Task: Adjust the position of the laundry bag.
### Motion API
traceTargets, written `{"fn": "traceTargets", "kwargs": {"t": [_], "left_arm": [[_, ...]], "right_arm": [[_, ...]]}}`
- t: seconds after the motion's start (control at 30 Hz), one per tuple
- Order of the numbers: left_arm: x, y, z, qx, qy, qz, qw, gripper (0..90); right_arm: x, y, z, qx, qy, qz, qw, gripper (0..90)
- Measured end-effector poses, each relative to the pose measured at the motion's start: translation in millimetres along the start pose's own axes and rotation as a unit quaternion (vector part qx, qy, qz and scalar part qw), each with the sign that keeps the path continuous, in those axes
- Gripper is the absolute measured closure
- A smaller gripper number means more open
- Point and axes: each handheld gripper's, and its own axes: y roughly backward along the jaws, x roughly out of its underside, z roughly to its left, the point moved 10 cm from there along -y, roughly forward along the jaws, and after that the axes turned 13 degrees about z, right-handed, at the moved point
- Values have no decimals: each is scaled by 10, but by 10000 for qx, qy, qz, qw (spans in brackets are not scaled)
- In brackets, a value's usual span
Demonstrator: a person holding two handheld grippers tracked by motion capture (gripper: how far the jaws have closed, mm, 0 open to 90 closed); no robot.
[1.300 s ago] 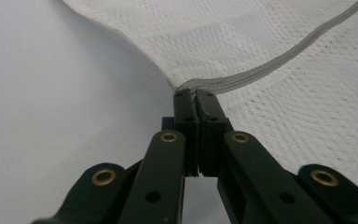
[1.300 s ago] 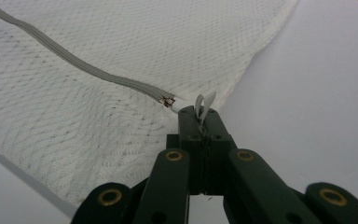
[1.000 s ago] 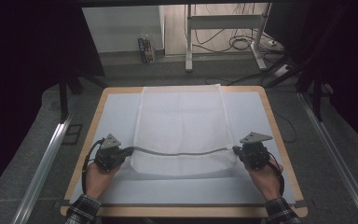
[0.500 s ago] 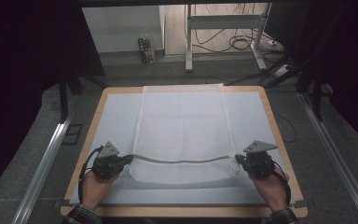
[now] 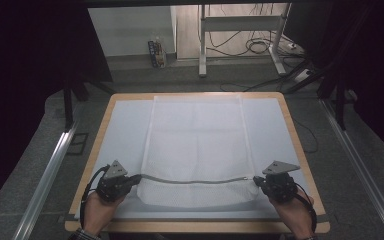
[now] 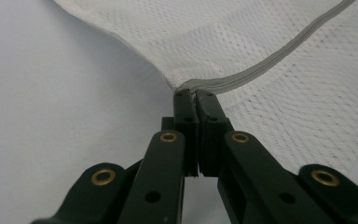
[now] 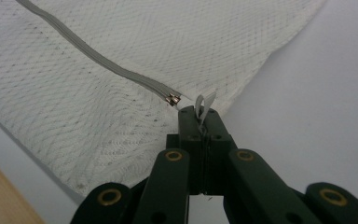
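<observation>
A white mesh laundry bag (image 5: 197, 145) lies flat along the middle of the table, with a grey zipper (image 5: 195, 181) running across its near end. My left gripper (image 5: 132, 179) is shut on the bag's near left corner, pinching the zipper's end (image 6: 186, 86) between its jaws. At the near right corner my right gripper (image 5: 256, 182) is shut on the bag's edge by a small grey loop (image 7: 204, 105), just past the metal zipper stop (image 7: 173, 99). The zipper (image 7: 98, 58) is drawn fairly taut between the two grippers. A hand holds each gripper from the table's near edge.
The bag rests on a pale sheet (image 5: 120, 135) covering a wood-edged table (image 5: 300, 150). Metal rails (image 5: 50, 172) run along both sides on the floor. A metal stand (image 5: 240, 30) and cables (image 5: 260, 47) lie beyond the far edge.
Both grippers have drawn back toward the near edge, pulling the bag's zipper end with them. The bag now lies longer and flatter along the table.
</observation>
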Motion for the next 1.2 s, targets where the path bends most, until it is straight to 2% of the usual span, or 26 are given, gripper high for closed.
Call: {"fn": "traceTargets", "kwargs": {"t": [0.37, 0.6, 0.73, 0.8, 0.9, 1.1, 1.2], "left_arm": [[110, -72, -31, -41, -104, 406, 9991, 886], [165, -127, -9, 51, 28, 607, 9981, 877], [185, -147, -2, 54, 27, 666, 9978, 862], [184, -156, 13, -43, 0, 640, 9979, 808], [172, -179, 22, -33, 17, 575, 9983, 660], [127, -181, 29, -34, 74, 351, 9994, 511], [122, -200, 28, -12, 1, 335, 9994, 450]], "right_arm": [[131, -90, 51, -111, 28, 317, 9994, 877], [174, -155, 53, -157, 55, 489, 9987, 872], [185, -171, 49, -179, 58, 522, 9985, 851], [181, -171, 44, -150, 74, 502, 9986, 817], [159, -157, 28, -102, 80, 405, 9991, 752], [127, -149, -4, -67, 53, 267, 9996, 617], [122, -161, -10, -74, 26, 251, 9997, 571]]}}
